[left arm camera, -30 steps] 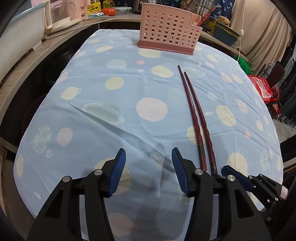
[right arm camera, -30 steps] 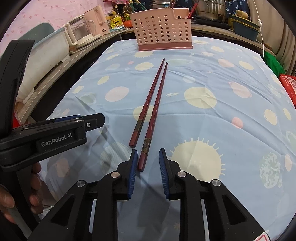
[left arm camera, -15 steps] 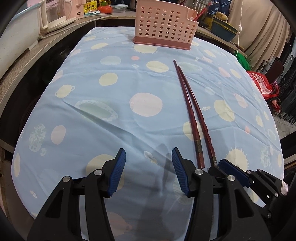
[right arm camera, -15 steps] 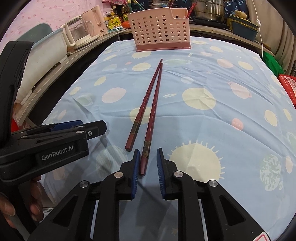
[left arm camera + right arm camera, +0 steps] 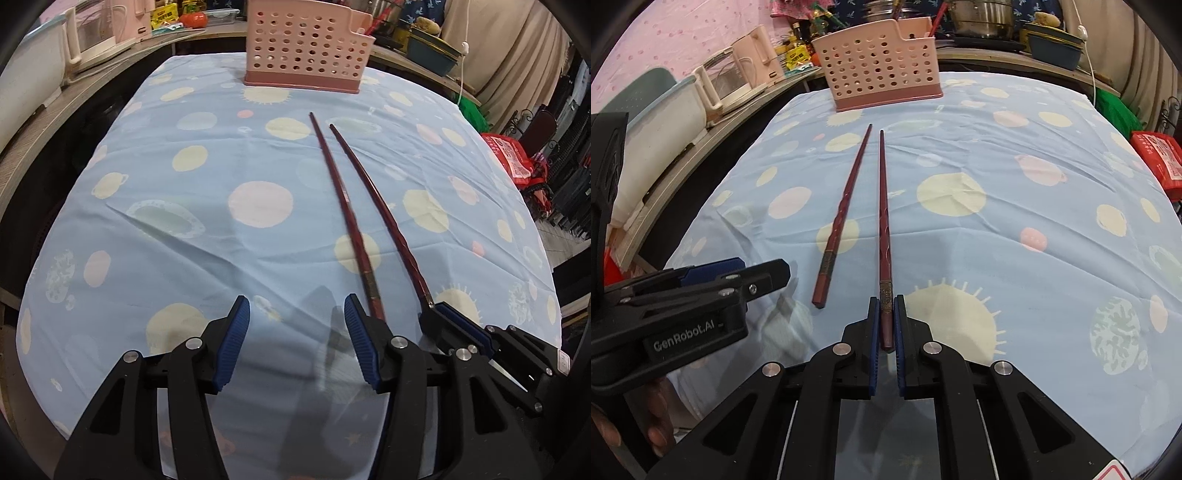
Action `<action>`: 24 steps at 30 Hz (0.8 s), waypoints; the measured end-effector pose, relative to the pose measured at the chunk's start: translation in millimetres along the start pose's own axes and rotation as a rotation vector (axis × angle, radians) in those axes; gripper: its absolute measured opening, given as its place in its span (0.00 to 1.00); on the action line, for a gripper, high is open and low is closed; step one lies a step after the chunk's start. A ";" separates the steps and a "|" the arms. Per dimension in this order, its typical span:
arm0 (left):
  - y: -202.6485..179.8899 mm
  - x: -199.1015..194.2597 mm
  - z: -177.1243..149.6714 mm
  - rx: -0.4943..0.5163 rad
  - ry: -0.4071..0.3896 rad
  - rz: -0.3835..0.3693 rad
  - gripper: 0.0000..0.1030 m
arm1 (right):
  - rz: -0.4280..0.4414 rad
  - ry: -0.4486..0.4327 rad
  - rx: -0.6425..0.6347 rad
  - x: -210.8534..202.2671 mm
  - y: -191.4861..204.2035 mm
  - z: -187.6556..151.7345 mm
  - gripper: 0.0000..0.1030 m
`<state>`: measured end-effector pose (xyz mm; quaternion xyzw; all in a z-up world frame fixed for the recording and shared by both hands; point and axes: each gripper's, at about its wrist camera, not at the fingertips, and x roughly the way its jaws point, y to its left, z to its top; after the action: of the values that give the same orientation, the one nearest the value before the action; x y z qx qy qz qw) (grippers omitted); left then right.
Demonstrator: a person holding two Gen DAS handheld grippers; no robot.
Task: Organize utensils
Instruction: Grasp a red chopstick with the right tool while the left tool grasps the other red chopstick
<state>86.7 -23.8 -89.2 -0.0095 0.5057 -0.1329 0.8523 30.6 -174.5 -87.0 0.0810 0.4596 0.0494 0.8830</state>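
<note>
Fingers of the right gripper clamp one chopstick; left gripper open; lift level toward the far basket.

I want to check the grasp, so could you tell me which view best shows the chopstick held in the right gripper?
The right wrist view: the held chopstick runs straight out from the shut right gripper, seen along its full length. The left wrist view shows it from the side, its butt end hidden by that gripper's finger.
</note>
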 end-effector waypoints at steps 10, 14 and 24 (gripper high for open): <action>-28.6 7.1 6.2 0.056 -0.006 -0.021 0.53 | -0.001 -0.006 0.030 -2.2 -12.5 -0.9 0.07; -30.1 13.8 8.4 0.058 0.002 -0.012 0.52 | 0.001 -0.006 0.029 -2.3 -12.8 -1.5 0.07; -33.7 14.7 4.5 0.093 -0.004 -0.010 0.28 | -0.001 -0.005 0.023 -2.5 -12.4 -1.7 0.07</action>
<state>89.9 -60.3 -94.6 0.0275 0.4971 -0.1605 0.8523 28.0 -186.9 -88.3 0.0909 0.4579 0.0434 0.8833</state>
